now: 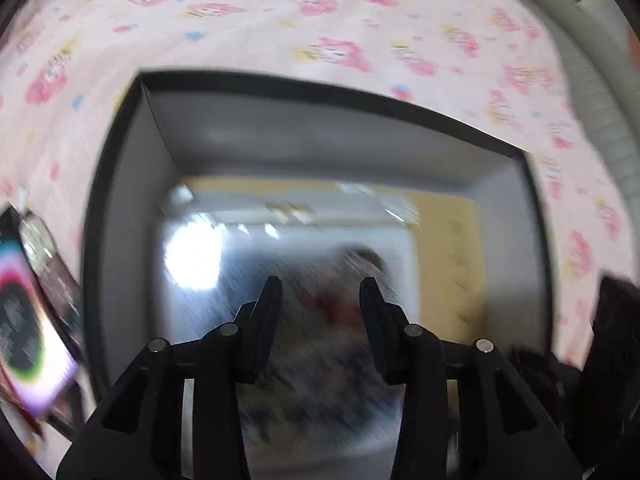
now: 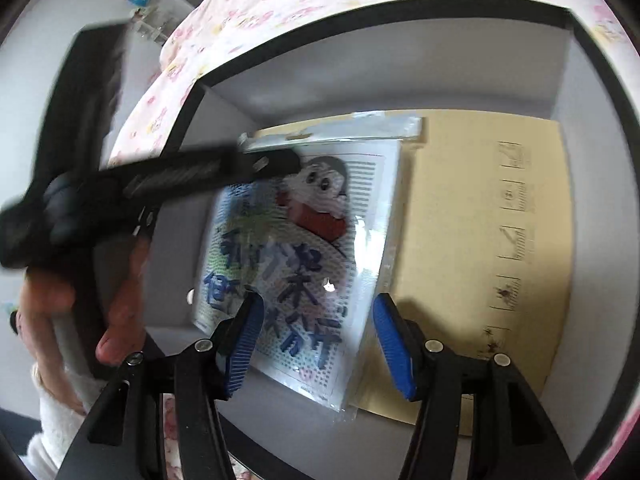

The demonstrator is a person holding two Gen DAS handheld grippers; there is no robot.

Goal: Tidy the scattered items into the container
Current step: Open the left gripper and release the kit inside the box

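- Plastic-sleeved craft kit [image 2: 304,256], printed with a cartoon figure and blue characters, lies flat on the box floor, toward its left wall and overlapping a tan card sheet [image 2: 480,240] that fills the right side of the floor.
- Around them stands the container, a black-rimmed box [image 2: 384,80] with grey inner walls, set on the pink flower-print bedsheet [image 1: 280,20].
- My left gripper [image 1: 320,292] hangs over the kit with its jaws part open and nothing between the pads; the kit below looks blurred.
- My right gripper [image 2: 316,308] is also part open and empty, its blue pads [image 2: 394,348] above the kit's near edge.
- I judge this the release step: the kit is in, both tongs free of it.
- Off the box's left outer wall, on the sheet, lies a colourful packet [image 1: 24,328], seemingly not yet tidied.
- Next I need to lift clear of the rim, swing to that packet, and open wide enough to take its edge.
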